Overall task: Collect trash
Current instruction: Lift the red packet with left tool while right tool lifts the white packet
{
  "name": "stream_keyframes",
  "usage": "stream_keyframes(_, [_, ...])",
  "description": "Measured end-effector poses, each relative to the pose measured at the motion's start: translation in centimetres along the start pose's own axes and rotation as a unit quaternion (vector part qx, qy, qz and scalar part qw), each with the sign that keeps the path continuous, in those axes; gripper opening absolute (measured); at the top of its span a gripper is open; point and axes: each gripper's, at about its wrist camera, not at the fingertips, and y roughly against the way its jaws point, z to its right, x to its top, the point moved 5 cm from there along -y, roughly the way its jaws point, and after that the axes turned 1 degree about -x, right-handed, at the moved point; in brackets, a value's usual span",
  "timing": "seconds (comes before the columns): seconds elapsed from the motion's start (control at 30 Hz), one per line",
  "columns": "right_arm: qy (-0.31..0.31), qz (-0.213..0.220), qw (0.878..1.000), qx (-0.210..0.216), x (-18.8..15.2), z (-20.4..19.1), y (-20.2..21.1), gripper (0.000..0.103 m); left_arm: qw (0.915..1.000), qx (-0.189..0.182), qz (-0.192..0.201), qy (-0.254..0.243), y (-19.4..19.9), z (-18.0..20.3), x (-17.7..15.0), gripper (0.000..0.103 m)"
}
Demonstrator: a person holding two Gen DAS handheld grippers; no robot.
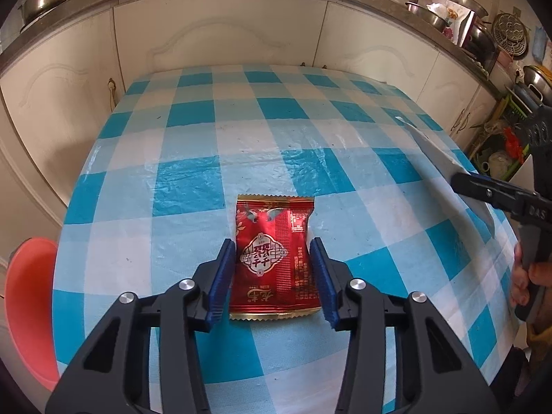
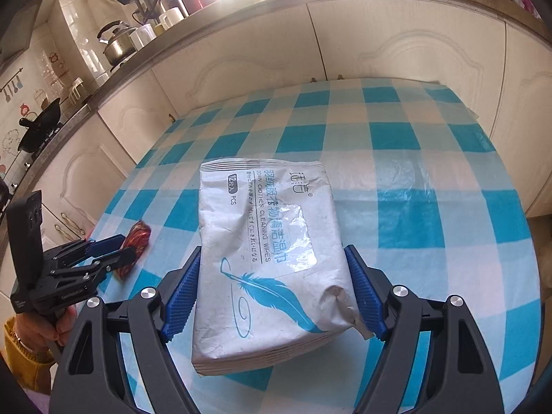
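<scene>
Left tongs [image 1: 272,276]: my blue pads flank the red snack packet [image 1: 274,258] at lower centre; the left pad is against its edge, while whether the right one presses I cannot tell.
Right tongs [image 2: 276,293]: my jaws stand wide but clench the white wipes pack [image 2: 269,258], centre of frame, pads against both its sides.
Wipes pack: lifted, tilted above the checked tablecloth [image 2: 431,172].
Snack packet: flat on the tablecloth.
Orange stool [image 1: 31,307]: lower left, beside the table.
</scene>
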Motion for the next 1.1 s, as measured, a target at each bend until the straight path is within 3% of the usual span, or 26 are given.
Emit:
stream_keyframes(0.33, [-0.024, -0.017, 0.999, 0.034, -2.2, -2.0, 0.1, 0.078, 0.9996, -0.011, 0.008, 0.024, 0.7, -0.5, -0.4, 0.041])
stream_keyframes(0.47, [-0.021, -0.019, 0.999, 0.044, -2.2, -3.2, 0.2, 0.078, 0.9989, -0.025, 0.022, 0.034, 1.9, -0.8, -0.5, 0.028])
stream_keyframes(0.73, [-0.017, -0.019, 0.998, 0.056, -2.2, -5.3, 0.3, 0.078, 0.9974, -0.039, 0.026, 0.055, 2.9, -1.9, -1.3, 0.026])
stream_keyframes(1.03, [-0.013, -0.027, 0.997, 0.065, -2.7, -6.5, 0.3, 0.078, 0.9972, -0.055, 0.021, 0.046, 3.2, -2.1, -2.3, 0.03])
stream_keyframes(1.1, [-0.009, -0.026, 0.997, 0.066, -2.8, -6.8, 0.3, 0.078, 0.9973, -0.06, 0.016, 0.04, 3.3, -1.9, -2.6, 0.046])
